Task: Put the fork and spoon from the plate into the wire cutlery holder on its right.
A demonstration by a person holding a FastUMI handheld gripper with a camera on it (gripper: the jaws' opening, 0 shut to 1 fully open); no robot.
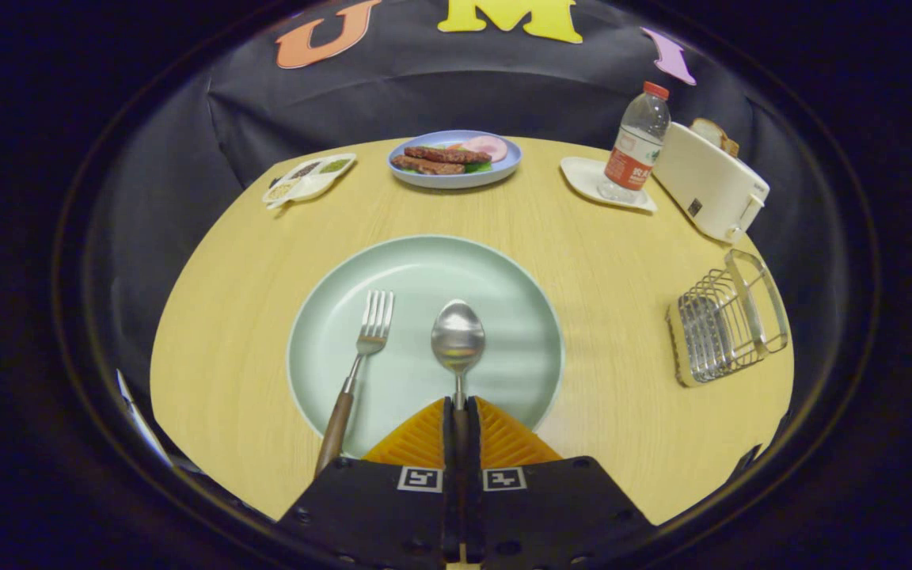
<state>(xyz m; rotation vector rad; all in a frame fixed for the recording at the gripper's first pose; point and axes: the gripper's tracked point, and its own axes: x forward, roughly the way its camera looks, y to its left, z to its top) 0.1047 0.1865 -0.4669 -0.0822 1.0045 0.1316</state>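
A pale green plate [503,285] lies on the wooden table just ahead of my fingers. On it a spoon [457,336] points away from me, bowl up, its handle running back between my fingers. My gripper [460,408] is shut on the spoon's handle, both pads pressing it. Left of the spoon lies a fork [361,356] with a brown wooden handle that hangs over the plate's near rim. The wire cutlery holder [729,321] stands on the table to the right of the plate.
Beyond the plate sit a blue plate of food [456,158], a small divided dish [309,178] to its left, a water bottle [636,142] on a white coaster and a white toaster [709,186] behind the holder.
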